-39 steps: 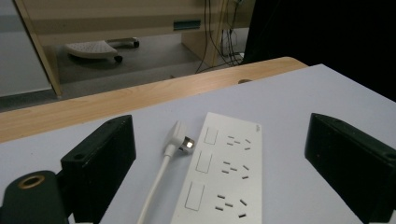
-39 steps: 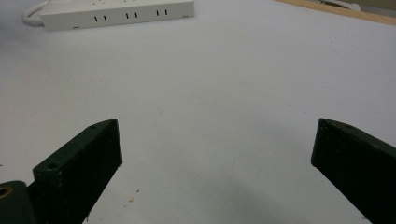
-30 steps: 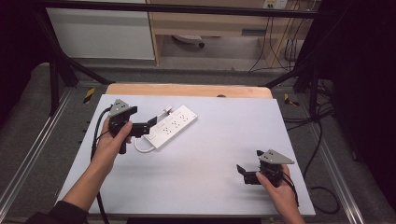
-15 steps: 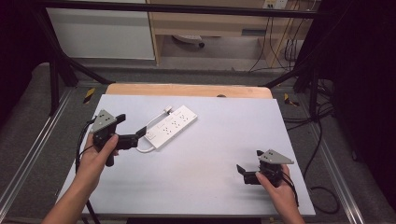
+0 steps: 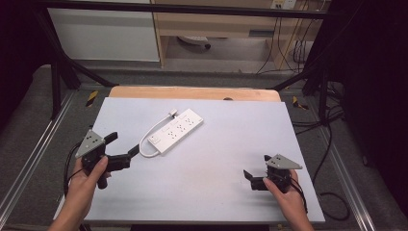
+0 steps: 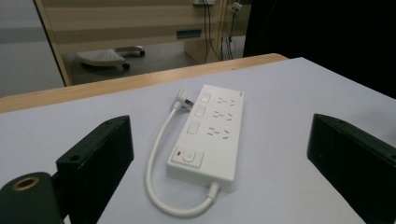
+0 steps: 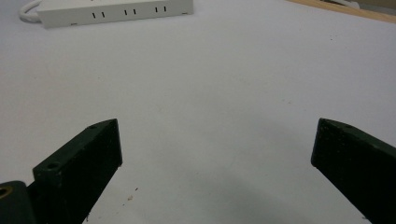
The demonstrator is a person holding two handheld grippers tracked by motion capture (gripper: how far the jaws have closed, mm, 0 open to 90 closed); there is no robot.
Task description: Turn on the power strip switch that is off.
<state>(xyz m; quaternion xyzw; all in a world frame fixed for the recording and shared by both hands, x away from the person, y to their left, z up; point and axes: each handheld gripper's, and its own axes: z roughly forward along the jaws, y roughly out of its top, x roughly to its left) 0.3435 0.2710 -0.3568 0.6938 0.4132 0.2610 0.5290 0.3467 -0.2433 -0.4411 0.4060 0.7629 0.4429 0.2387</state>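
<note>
A white power strip (image 5: pixel 176 130) lies at an angle on the grey tabletop (image 5: pixel 231 125), left of centre. Its short white cable (image 5: pixel 146 143) loops from the near end back to a plug (image 5: pixel 172 114) beside the far end. My left gripper (image 5: pixel 122 144) is open at the front left, a little short of the cable loop and touching nothing. In the left gripper view the power strip (image 6: pixel 208 133) lies ahead between the wide-apart jaws of the left gripper (image 6: pixel 219 126). My right gripper (image 5: pixel 256 167) rests open at the front right, and the right gripper (image 7: pixel 217 130) frames bare tabletop, with the power strip (image 7: pixel 116 11) far ahead.
A wooden strip (image 5: pixel 192 93) runs along the table's far edge. Beyond it are a floor, a cabinet (image 5: pixel 103 33) and hanging cables (image 5: pixel 288 48). Metal rails (image 5: pixel 33 154) flank the table on both sides.
My left gripper has pulled back from beside the power strip's cable toward the front left of the table, still open. The right gripper and the power strip have stayed put.
</note>
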